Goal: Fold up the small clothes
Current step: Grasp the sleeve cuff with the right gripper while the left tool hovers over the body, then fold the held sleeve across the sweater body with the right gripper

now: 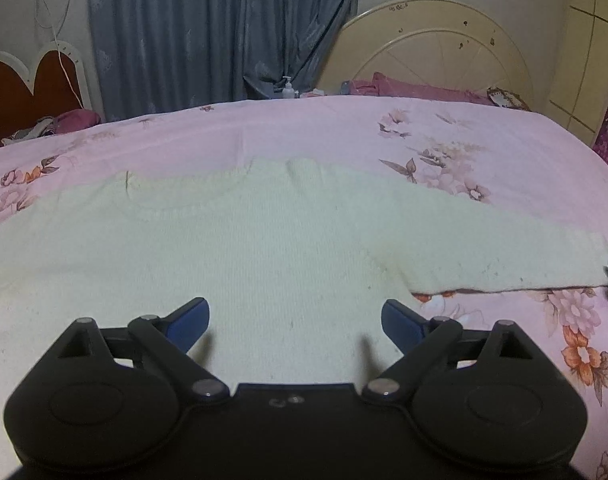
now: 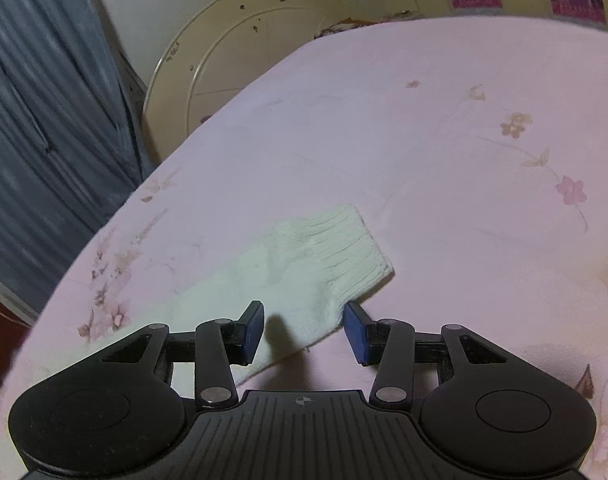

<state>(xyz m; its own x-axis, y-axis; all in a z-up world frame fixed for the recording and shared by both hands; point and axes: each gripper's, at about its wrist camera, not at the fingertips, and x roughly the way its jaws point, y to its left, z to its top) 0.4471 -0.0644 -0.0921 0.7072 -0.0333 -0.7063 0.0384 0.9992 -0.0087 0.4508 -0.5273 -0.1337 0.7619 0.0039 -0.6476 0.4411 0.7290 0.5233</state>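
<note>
Left tool point(image 1: 295, 316) spread wide — right tool point(image 2: 304, 326) likewise, both empty.

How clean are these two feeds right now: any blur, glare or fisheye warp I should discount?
Left wrist view: dim, soft, no glare; fisheye bows the pink floral bedspread; the cream knit sweater lacks fine detail. Right wrist view: tilted, edges smeared; the sweater's ribbed cuff is fairly sharp; right claw casts finger shadows.
</note>
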